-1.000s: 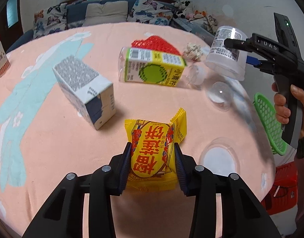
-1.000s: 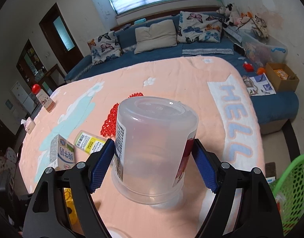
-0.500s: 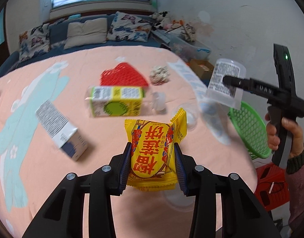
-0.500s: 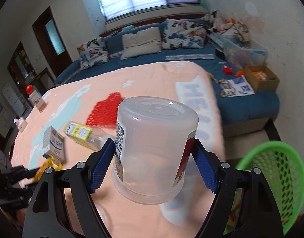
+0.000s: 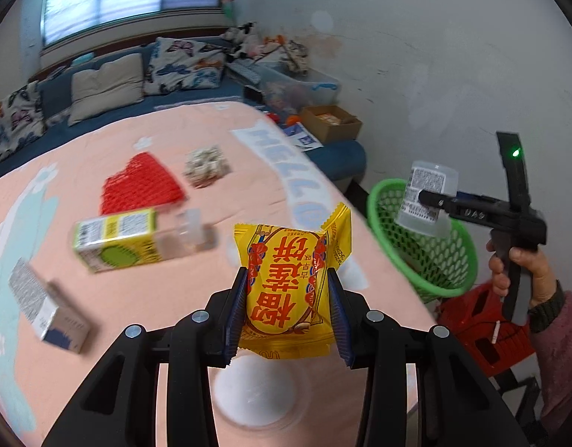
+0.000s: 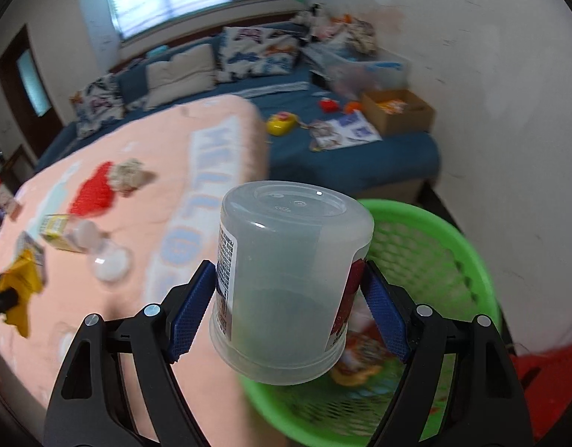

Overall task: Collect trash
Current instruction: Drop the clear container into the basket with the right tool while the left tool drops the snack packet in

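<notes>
My left gripper [image 5: 286, 309] is shut on a yellow snack packet [image 5: 289, 287] with red characters, lifted above the pink table cover [image 5: 144, 290]. My right gripper [image 6: 291, 309] is shut on a clear plastic tub [image 6: 289, 283], held upside down over the near rim of a green mesh basket [image 6: 442, 260]. The left wrist view shows the same tub [image 5: 427, 201] above the basket [image 5: 446, 260], with a hand [image 5: 524, 272] on the grip. On the table lie a yellow-green carton [image 5: 116, 240], a white box [image 5: 43, 307], a red net [image 5: 140, 186] and a crumpled paper ball [image 5: 207, 162].
A clear lid [image 5: 256, 391] lies on the cover just below my left gripper. A red stool [image 5: 483, 331] stands under the basket beside the table edge. A blue sofa with cushions [image 5: 110, 78] and a cardboard box [image 5: 330, 123] are behind, and a white wall is to the right.
Both grippers have swung right towards the table's edge, each with its load. The tub went from above the table to above the green basket. The snack packet was lifted up off the cover.
</notes>
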Available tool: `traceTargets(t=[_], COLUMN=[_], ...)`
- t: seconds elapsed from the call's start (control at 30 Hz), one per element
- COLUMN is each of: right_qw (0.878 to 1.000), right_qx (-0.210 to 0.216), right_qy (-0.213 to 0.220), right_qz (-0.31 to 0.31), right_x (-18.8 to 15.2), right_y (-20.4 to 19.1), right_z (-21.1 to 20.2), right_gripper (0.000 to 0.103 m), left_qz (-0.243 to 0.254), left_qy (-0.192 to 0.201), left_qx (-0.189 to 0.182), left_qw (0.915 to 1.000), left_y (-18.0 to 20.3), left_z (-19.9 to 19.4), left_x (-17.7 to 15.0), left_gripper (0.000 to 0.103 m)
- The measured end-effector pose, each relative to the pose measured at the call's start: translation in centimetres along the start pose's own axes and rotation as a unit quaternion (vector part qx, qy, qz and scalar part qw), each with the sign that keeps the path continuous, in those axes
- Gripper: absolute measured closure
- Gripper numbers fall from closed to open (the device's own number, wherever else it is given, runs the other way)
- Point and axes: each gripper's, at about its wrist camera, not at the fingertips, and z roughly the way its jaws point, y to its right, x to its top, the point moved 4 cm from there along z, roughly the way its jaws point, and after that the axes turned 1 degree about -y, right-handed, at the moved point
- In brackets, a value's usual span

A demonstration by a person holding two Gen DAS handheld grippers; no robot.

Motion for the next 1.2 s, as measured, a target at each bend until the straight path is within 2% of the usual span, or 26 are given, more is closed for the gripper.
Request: traceTargets(t=[0.3, 0.47, 0.77, 1.07, 1.2], right_qw=[0.998, 0.997, 0.997, 0.997, 0.997], right_qx=[-0.046, -0.046, -0.047, -0.042, -0.038], right_qy=[-0.021, -0.017, 0.001, 0.020, 0.027], right_qz=[0.047, 0.054, 0.057, 0.063, 0.063], right_x=[-2.6, -3.3, -4.1, -4.8, -4.9], right_y=[6.1, 7.4, 8.7, 9.3, 9.2], right_z=[0.4, -0.4, -2.9, -5.2, -5.9], right_gripper=[0.023, 0.016, 0.016, 0.016, 0.016], left_qz=[0.048, 0.070, 0.100, 0.118, 0.105], left_qy=[-0.011, -0.013, -0.033, -0.059, -0.067], left_qx=[-0.018, -0.032, -0.049, -0.062, -0.072], left_qw=[0.9986, 0.9970, 0.9932, 0.9894, 0.9895], left_y=[5.2, 8.2, 13.2, 16.8, 17.5], left_z=[2.7, 4.1, 7.7, 11.7, 12.7], left_x=[2.0, 3.2, 4.5, 4.4, 4.4], left_gripper=[0.063, 0.063, 0.061, 0.055, 0.041])
